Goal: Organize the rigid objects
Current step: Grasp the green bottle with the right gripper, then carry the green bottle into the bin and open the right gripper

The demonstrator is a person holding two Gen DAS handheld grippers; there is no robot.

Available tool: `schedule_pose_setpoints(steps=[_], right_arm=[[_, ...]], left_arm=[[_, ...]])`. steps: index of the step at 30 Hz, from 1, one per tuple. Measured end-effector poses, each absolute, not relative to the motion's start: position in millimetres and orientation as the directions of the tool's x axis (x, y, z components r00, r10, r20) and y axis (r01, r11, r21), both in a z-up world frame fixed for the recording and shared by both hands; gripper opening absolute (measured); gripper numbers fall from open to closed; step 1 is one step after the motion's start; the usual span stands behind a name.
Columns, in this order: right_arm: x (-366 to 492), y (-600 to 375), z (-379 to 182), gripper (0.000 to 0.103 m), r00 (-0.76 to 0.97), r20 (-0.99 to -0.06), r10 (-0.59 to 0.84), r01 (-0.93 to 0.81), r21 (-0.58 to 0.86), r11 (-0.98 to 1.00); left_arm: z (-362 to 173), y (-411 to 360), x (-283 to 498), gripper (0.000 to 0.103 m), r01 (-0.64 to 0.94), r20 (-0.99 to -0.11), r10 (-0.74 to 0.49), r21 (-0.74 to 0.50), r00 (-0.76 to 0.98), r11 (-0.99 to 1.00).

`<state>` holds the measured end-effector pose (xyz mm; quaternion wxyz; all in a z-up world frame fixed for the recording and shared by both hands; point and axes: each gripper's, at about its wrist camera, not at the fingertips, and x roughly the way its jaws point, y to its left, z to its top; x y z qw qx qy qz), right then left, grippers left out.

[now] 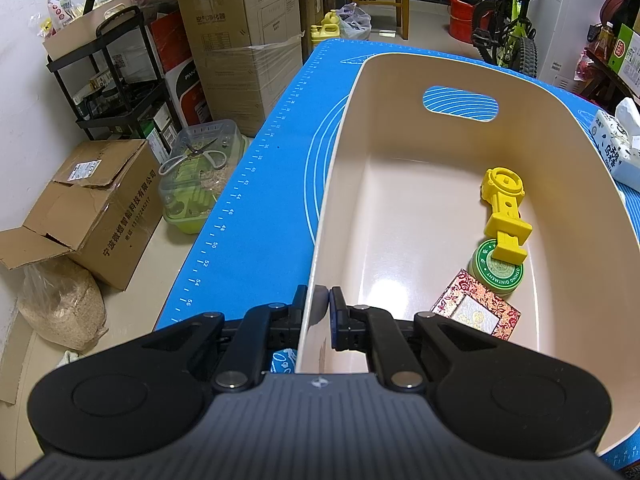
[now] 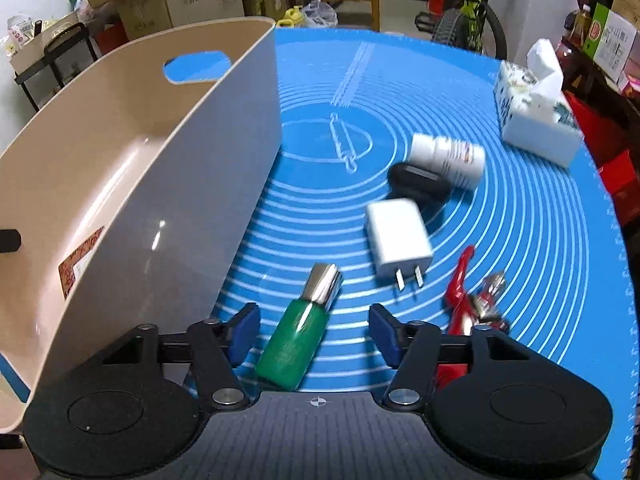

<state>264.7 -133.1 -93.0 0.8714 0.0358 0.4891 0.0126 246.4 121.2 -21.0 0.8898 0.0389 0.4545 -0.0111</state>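
My left gripper (image 1: 322,300) is shut on the near-left wall of the beige bin (image 1: 340,152), one pad on each side of the rim. Inside the bin lie a yellow plastic tool (image 1: 505,208), a green ointment tin (image 1: 494,270) and a red patterned box (image 1: 476,306). In the right wrist view the bin (image 2: 168,168) stands at the left on the blue mat (image 2: 520,220). My right gripper (image 2: 314,330) hangs open over a green bottle with a silver cap (image 2: 298,334); the bottle lies between the blue pads, which stand clear of it.
On the mat lie a white plug charger (image 2: 398,238), a black oval object (image 2: 420,182), a white pill bottle (image 2: 448,158) and a red-and-silver toy (image 2: 470,300). A tissue box (image 2: 534,116) stands at the far right. Cardboard boxes (image 1: 240,40) and a bicycle (image 1: 508,16) stand beyond the table.
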Motion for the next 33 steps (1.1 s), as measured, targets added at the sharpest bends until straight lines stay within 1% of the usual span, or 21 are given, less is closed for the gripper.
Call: schedule_pose_setpoints(steps=[2, 6, 8, 10, 11, 12, 13, 20, 28, 33], right_arm=[[263, -130, -97, 0.062, 0.515, -0.856, 0.033, 0.02, 0.051, 0.998], [262, -124, -100, 0.059, 0.522, -0.853, 0.011, 0.018, 0.024, 1.0], [262, -122, -100, 0.051, 0.524, -0.852, 0.006, 0.003, 0.01, 1.0], [261, -120, -99, 0.041, 0.526, -0.85, 0.014, -0.003, 0.014, 1.0], [261, -120, -98, 0.04, 0.525, -0.851, 0.019, -0.004, 0.02, 1.0], [261, -120, -98, 0.036, 0.524, -0.852, 0.014, -0.003, 0.015, 1.0], [261, -119, -97, 0.034, 0.525, -0.851, 0.013, -0.006, 0.011, 1.0], [262, -131, -93, 0.034, 0.535, -0.844, 0.034, 0.021, 0.054, 0.998], [260, -148, -66, 0.034, 0.584, -0.809, 0.059, 0.056, 0.113, 0.992], [260, -154, -59, 0.034, 0.593, -0.803, 0.058, 0.066, 0.121, 0.99]], left_arm=[[-21, 121, 246, 0.012, 0.056, -0.81, 0.016, 0.06, 0.587, 0.997], [-21, 121, 246, 0.012, 0.056, -0.81, 0.016, 0.06, 0.587, 0.997], [-21, 121, 246, 0.012, 0.056, -0.81, 0.015, 0.059, 0.587, 0.997], [-21, 121, 246, 0.012, 0.055, -0.81, 0.015, 0.058, 0.587, 0.997], [-21, 121, 246, 0.012, 0.055, -0.809, 0.015, 0.058, 0.587, 0.997], [-21, 121, 246, 0.012, 0.055, -0.809, 0.015, 0.059, 0.587, 0.997], [-21, 120, 246, 0.012, 0.055, -0.809, 0.017, 0.06, 0.587, 0.997], [-21, 121, 246, 0.012, 0.056, -0.809, 0.013, 0.057, 0.587, 0.997], [-21, 121, 246, 0.012, 0.056, -0.809, 0.014, 0.058, 0.587, 0.997], [-21, 121, 246, 0.012, 0.056, -0.809, 0.013, 0.056, 0.587, 0.997]])
